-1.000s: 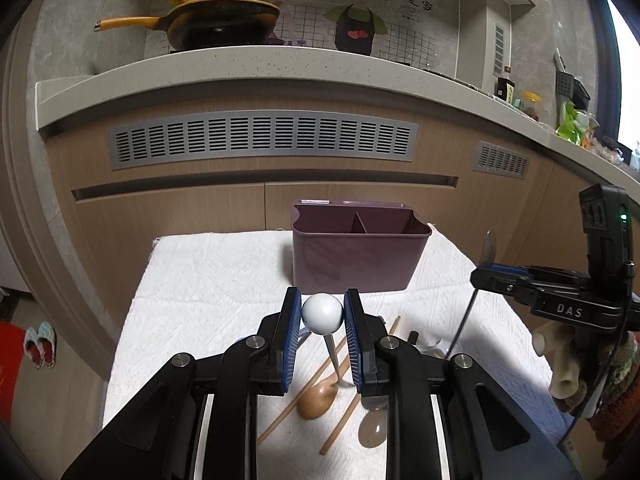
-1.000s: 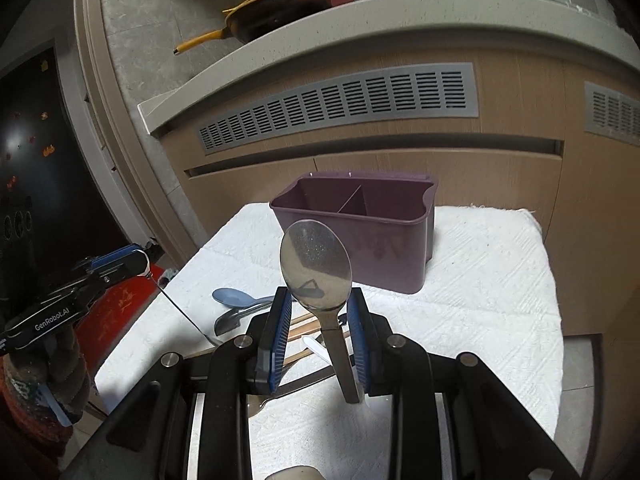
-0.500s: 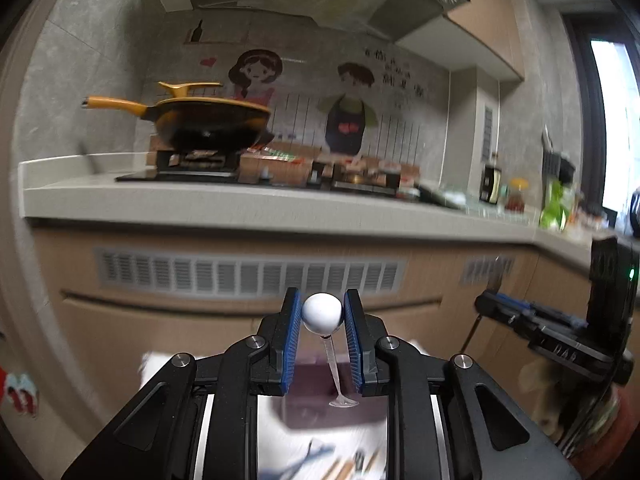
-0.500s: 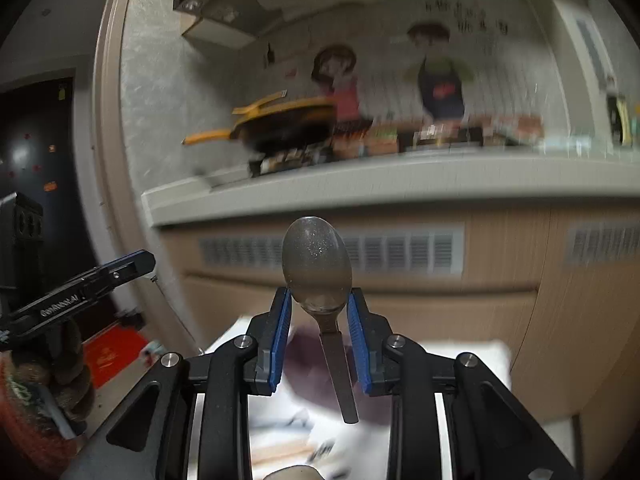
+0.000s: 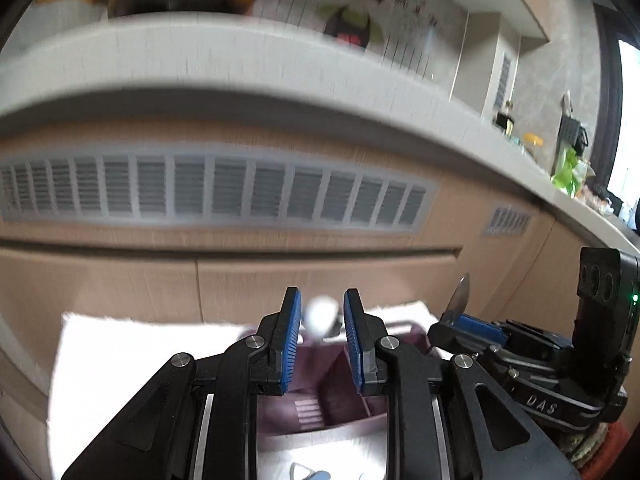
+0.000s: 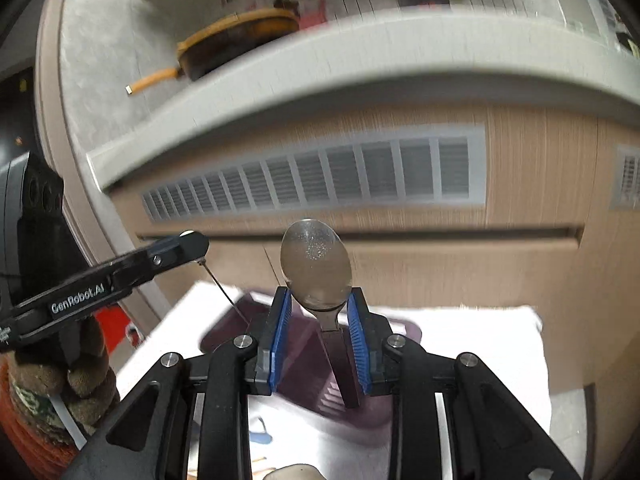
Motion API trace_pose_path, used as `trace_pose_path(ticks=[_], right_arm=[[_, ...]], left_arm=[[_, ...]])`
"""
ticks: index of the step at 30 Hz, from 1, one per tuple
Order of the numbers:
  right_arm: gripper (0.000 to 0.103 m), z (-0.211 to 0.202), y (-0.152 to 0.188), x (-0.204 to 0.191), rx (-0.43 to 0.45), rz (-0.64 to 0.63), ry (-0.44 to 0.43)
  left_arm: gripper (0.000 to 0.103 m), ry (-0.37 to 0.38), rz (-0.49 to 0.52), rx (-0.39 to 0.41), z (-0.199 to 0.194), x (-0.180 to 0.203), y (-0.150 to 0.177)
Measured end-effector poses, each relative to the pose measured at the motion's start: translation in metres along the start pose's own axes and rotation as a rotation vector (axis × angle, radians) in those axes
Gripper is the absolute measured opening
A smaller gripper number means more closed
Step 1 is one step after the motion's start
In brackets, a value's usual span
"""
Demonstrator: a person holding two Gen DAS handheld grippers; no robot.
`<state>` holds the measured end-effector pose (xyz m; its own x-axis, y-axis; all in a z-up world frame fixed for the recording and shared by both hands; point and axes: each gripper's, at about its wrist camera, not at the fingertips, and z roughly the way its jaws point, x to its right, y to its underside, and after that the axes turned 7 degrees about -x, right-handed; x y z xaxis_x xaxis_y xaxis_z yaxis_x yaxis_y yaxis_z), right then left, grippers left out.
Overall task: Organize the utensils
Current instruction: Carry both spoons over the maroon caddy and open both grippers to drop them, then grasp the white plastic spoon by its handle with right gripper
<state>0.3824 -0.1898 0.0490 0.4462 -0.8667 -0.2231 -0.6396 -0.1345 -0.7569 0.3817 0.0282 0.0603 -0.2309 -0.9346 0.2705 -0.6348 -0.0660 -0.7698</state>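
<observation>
My left gripper (image 5: 320, 312) is shut on a white ball-headed utensil (image 5: 320, 314) with a thin metal stem, held above the purple divided utensil caddy (image 5: 336, 396). My right gripper (image 6: 318, 308) is shut on a metal spoon (image 6: 316, 268), bowl up, handle hanging down over the caddy (image 6: 308, 344). The right gripper with the spoon shows in the left wrist view (image 5: 464, 320), close to my right. The left gripper shows in the right wrist view (image 6: 192, 246) at the left, its thin stem slanting down toward the caddy.
The caddy stands on a white cloth (image 5: 120, 344) over a low table. Behind it are wooden cabinet fronts with grey vents (image 5: 208, 188) and a counter with a yellow pan (image 6: 236, 40). A blue utensil (image 6: 260, 436) lies on the cloth in front.
Both grippers have tilted back down and moved forward from the raised pose, and now hang over the caddy. Each keeps hold of its utensil.
</observation>
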Motion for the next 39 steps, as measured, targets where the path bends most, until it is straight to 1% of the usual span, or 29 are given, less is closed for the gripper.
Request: trace_pose_path(ticks=[1, 3, 4, 5, 6, 8, 10, 12, 14, 16, 18, 19, 20, 23, 24, 26, 27, 29, 31, 33, 35, 37, 38, 39], right_arm=[[0.028, 0.006, 0.005, 0.002, -0.021, -0.001, 0.001], [0.028, 0.022, 0.014, 0.003, -0.094, -0.019, 0.000], [0.029, 0.028, 0.017, 0.003, -0.125, -0.026, 0.005], [0.029, 0.031, 0.019, 0.003, -0.149, -0.030, 0.019], [0.029, 0.031, 0.020, 0.003, -0.157, -0.035, 0.038], [0.029, 0.023, 0.020, 0.000, -0.134, -0.049, 0.070], [0.029, 0.001, 0.018, -0.004, -0.066, -0.063, 0.098], [0.029, -0.022, 0.019, -0.006, -0.002, -0.077, 0.131], [0.030, -0.036, 0.022, -0.010, 0.008, -0.093, 0.141], [0.030, -0.041, 0.028, -0.014, -0.027, -0.107, 0.113], [0.030, -0.038, 0.043, -0.019, -0.096, -0.137, 0.066], [0.030, -0.035, 0.045, -0.022, -0.120, -0.150, 0.055], [0.030, -0.029, 0.056, -0.027, -0.164, -0.175, 0.036], [0.030, -0.016, 0.080, -0.035, -0.268, -0.216, 0.001], [0.030, -0.009, 0.090, -0.037, -0.318, -0.232, -0.034], [0.030, -0.001, 0.104, -0.038, -0.392, -0.255, -0.081], [0.030, 0.005, 0.113, -0.039, -0.432, -0.272, -0.087], [0.029, 0.014, 0.128, -0.042, -0.488, -0.316, -0.066], [0.029, 0.021, 0.137, -0.042, -0.516, -0.342, -0.051], [0.029, 0.030, 0.142, -0.040, -0.546, -0.343, -0.046], [0.029, 0.033, 0.147, -0.040, -0.552, -0.340, -0.034], [0.029, 0.034, 0.145, -0.039, -0.539, -0.332, -0.029], [0.028, 0.034, 0.145, -0.040, -0.536, -0.330, -0.023], [0.018, 0.035, 0.145, -0.040, -0.530, -0.331, -0.006]], left_arm=[[0.026, 0.016, -0.009, -0.017, 0.005, -0.002, 0.003], [0.041, 0.045, -0.022, -0.055, 0.016, -0.005, 0.007], [0.053, 0.054, -0.029, -0.062, 0.018, -0.005, 0.010], [0.056, 0.061, -0.035, -0.059, 0.016, -0.005, 0.010], [0.056, 0.065, -0.038, -0.051, 0.012, -0.004, 0.009], [0.056, 0.065, -0.041, -0.018, -0.004, -0.004, 0.006], [0.058, 0.032, -0.039, 0.039, -0.028, -0.005, 0.005], [0.060, -0.005, -0.041, 0.071, -0.049, -0.010, 0.011], [0.069, -0.031, -0.058, 0.065, -0.064, -0.019, 0.022], [0.071, -0.050, -0.080, 0.038, -0.071, -0.029, 0.040], [0.071, -0.070, -0.091, -0.005, -0.072, -0.038, 0.063], [0.071, -0.086, -0.099, -0.039, -0.071, -0.044, 0.077], [0.071, -0.093, -0.115, -0.071, -0.070, -0.050, 0.091], [0.071, -0.078, -0.167, -0.137, -0.073, -0.063, 0.128], [0.071, -0.081, -0.175, -0.148, -0.074, -0.065, 0.138], [0.071, -0.088, -0.189, -0.176, -0.077, -0.067, 0.154], [0.071, -0.088, -0.194, -0.190, -0.078, -0.069, 0.162], [0.071, -0.088, -0.204, -0.213, -0.079, -0.074, 0.173], [0.071, -0.088, -0.209, -0.229, -0.080, -0.080, 0.182], [0.071, -0.084, -0.216, -0.240, -0.078, -0.083, 0.187], [0.071, -0.074, -0.219, -0.252, -0.078, -0.084, 0.190], [0.071, -0.061, -0.212, -0.263, -0.074, -0.082, 0.191], [0.071, -0.055, -0.205, -0.269, -0.070, -0.078, 0.190], [0.071, -0.051, -0.198, -0.276, -0.068, -0.075, 0.190]])
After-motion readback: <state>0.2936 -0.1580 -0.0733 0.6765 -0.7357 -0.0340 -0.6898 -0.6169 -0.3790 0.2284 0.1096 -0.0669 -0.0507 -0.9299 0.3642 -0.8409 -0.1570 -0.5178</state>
